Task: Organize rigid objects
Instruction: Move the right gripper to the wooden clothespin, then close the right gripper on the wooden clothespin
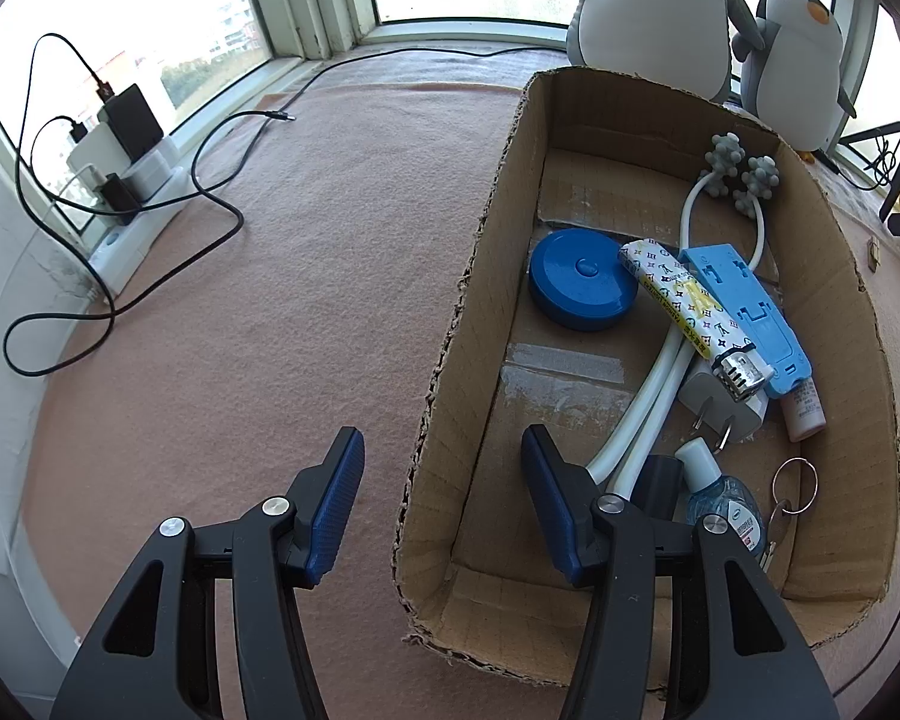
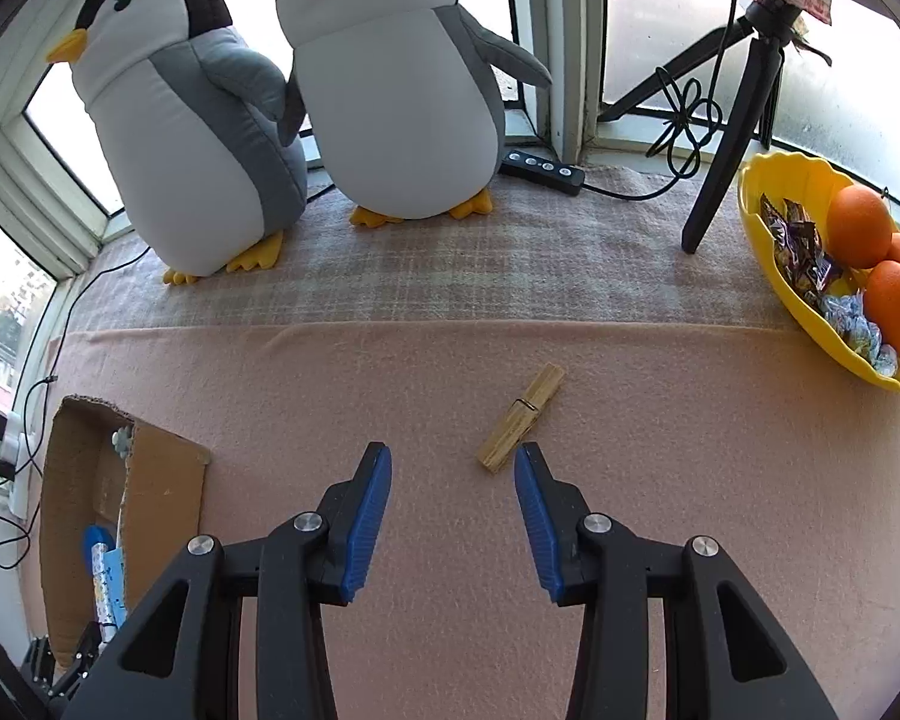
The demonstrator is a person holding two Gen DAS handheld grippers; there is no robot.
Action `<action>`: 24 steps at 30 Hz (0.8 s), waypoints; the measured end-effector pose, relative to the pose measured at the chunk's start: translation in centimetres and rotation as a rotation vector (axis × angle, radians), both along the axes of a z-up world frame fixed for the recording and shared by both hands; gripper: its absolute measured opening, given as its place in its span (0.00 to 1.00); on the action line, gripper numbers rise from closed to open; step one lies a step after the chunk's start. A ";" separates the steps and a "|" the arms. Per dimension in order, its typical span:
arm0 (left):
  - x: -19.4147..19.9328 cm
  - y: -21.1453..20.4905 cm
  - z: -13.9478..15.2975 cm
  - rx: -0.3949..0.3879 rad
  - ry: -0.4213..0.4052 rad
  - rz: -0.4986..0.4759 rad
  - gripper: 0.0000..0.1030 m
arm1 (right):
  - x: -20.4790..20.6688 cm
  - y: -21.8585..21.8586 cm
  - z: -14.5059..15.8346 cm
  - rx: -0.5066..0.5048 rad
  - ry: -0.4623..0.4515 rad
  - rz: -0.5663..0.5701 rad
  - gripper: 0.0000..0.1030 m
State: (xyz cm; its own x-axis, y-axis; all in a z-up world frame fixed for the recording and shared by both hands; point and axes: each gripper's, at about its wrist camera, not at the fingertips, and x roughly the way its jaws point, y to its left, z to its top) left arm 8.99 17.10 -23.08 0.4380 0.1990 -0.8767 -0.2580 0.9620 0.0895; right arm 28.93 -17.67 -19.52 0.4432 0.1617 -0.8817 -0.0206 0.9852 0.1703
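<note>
A cardboard box [image 1: 480, 276] lies on the pink blanket and holds a blue round case [image 1: 576, 285], a patterned lighter [image 1: 690, 312], a light blue holder [image 1: 750, 312], a white massager [image 1: 738, 180], a white plug, a small bottle and keys. My left gripper [image 1: 444, 450] is open and empty, straddling the box's near left wall. In the right wrist view a wooden clothespin [image 2: 519, 417] lies on the blanket. My right gripper [image 2: 453, 462] is open and empty, its right fingertip [image 2: 528, 462] just beside the clothespin's near end. The box also shows there [image 2: 162, 480], at the lower left.
Two plush penguins [image 2: 390, 90] stand by the window behind the blanket. A yellow bowl [image 2: 774, 276] with oranges and sweets sits at the right. A black tripod [image 2: 732, 120] and a remote stand near it. Chargers and black cables [image 1: 120, 138] lie at the left.
</note>
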 end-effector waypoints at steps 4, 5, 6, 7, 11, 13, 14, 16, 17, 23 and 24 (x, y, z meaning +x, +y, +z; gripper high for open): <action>0.0 0.0 0.0 0.000 0.000 0.000 0.53 | 1.5 -1.7 -1.4 0.032 0.049 -0.056 0.38; 0.0 0.0 0.0 0.000 0.000 0.000 0.53 | 1.8 -2.0 -1.8 0.039 0.060 -0.065 0.38; 0.0 0.0 0.0 0.000 0.000 0.000 0.53 | 2.1 -2.2 -2.0 0.046 0.068 -0.074 0.38; 0.0 0.0 0.0 0.000 0.000 0.000 0.53 | 2.5 -2.3 -2.3 0.053 0.076 -0.080 0.38; 0.0 0.0 0.0 0.000 0.000 0.000 0.53 | 3.7 -2.2 -3.1 0.051 0.094 -0.088 0.38; -0.1 0.1 0.0 -0.002 0.000 0.001 0.53 | 4.1 -2.1 -3.4 0.042 0.099 -0.092 0.38; -0.1 0.2 0.0 -0.003 0.000 0.002 0.53 | 4.3 -2.0 -3.5 0.035 0.101 -0.092 0.38; -0.1 0.2 0.0 -0.003 0.000 0.002 0.53 | 4.6 -1.9 -3.7 0.022 0.103 -0.092 0.37; -0.1 0.2 0.0 -0.004 0.000 0.002 0.53 | 4.8 -1.8 -3.8 0.015 0.103 -0.089 0.37; -0.1 0.2 0.0 -0.004 0.000 0.002 0.53 | 5.3 -1.4 -4.2 -0.030 0.117 -0.084 0.21; -0.1 0.2 0.0 -0.004 0.000 0.002 0.53 | 5.3 -1.3 -4.2 -0.037 0.115 -0.081 0.19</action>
